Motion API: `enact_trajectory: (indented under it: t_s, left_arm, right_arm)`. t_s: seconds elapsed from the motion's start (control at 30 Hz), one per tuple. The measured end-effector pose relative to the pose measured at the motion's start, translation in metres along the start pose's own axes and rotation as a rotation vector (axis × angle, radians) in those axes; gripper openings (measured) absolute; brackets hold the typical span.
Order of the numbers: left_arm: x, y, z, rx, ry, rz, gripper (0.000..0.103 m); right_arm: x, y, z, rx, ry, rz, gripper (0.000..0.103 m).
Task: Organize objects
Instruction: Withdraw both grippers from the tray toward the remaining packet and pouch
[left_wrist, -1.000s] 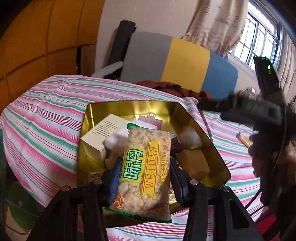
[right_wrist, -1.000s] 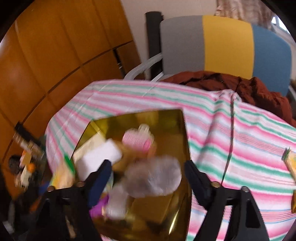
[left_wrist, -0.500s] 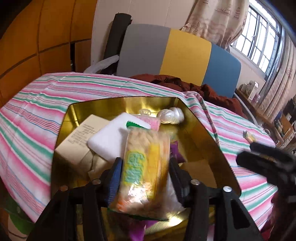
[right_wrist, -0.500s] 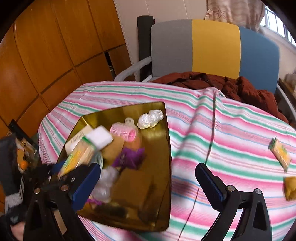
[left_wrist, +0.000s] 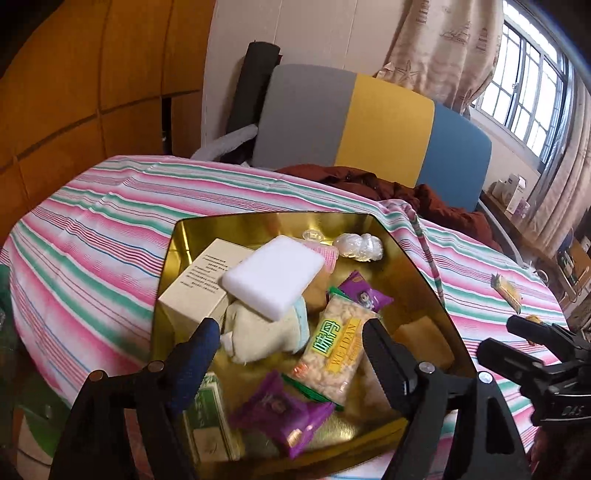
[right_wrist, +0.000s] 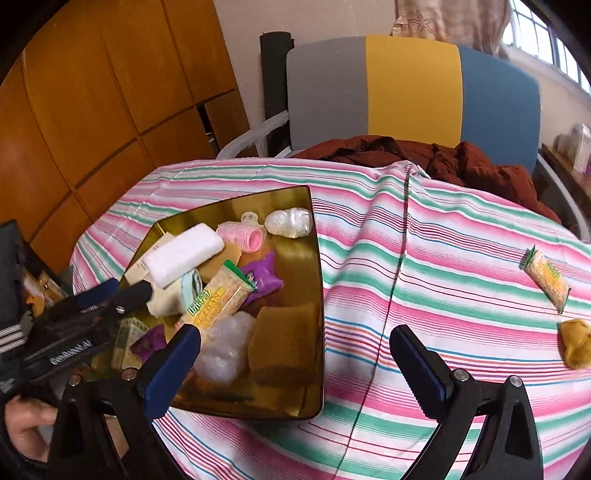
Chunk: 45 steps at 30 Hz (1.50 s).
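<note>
A gold tray (left_wrist: 421, 273) (right_wrist: 295, 402) sits on the striped tablecloth, filled with small items. The yellow-green Weidan snack pack (left_wrist: 336, 350) (right_wrist: 218, 295) lies in it, free of my fingers, among a white sponge (left_wrist: 275, 275), a cream box (left_wrist: 199, 284), a cloth pouch (left_wrist: 262, 332) and purple wrappers (left_wrist: 280, 410). My left gripper (left_wrist: 291, 341) is open and empty just above the tray's near side. My right gripper (right_wrist: 295, 350) is open and empty over the tray's right edge. Another Weidan pack (right_wrist: 545, 278) and a brown lump (right_wrist: 576, 343) lie on the cloth at right.
A pink hair roller (right_wrist: 243, 234) and clear plastic ball (right_wrist: 290, 221) lie at the tray's far end. A grey, yellow and blue chair (right_wrist: 410, 92) with a brown jacket (right_wrist: 443, 158) stands behind the table. Wooden panels are on the left.
My left gripper has opened and let the Weidan pack drop into the tray. My right gripper has pulled back to the right, away from the tray's middle.
</note>
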<state>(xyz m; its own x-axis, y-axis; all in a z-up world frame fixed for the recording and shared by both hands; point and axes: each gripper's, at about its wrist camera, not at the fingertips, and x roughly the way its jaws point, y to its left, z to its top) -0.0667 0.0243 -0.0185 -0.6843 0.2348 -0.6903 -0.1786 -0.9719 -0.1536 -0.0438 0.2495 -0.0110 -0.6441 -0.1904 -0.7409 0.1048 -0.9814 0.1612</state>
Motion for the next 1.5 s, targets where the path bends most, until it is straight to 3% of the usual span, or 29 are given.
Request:
enact_trajectory:
  t_s: [0.57,0.77,1.1,1.5]
  left_arm:
    - [-0.038,-0.034,-0.008,0.117,-0.062,0.000,0.081]
    - [-0.043,-0.054,-0.010,0.188,-0.072,-0.036,0.081]
    - [-0.035,-0.073,-0.014,0.211,-0.030,-0.077,0.081]
    - [-0.030,-0.106,-0.005,0.288,-0.035,-0.137,0.081]
  right_arm:
    - [-0.023,0.017,-0.020,-0.087,-0.037,-0.067,0.103]
    - [-0.032,-0.004,-0.025,-0.046,-0.041,-0.105,0.103]
    - [-0.041,-0.039,-0.030,0.014,-0.046,-0.164,0.103]
    - [-0.037,-0.082,-0.025,0.096,-0.012,-0.244,0.103]
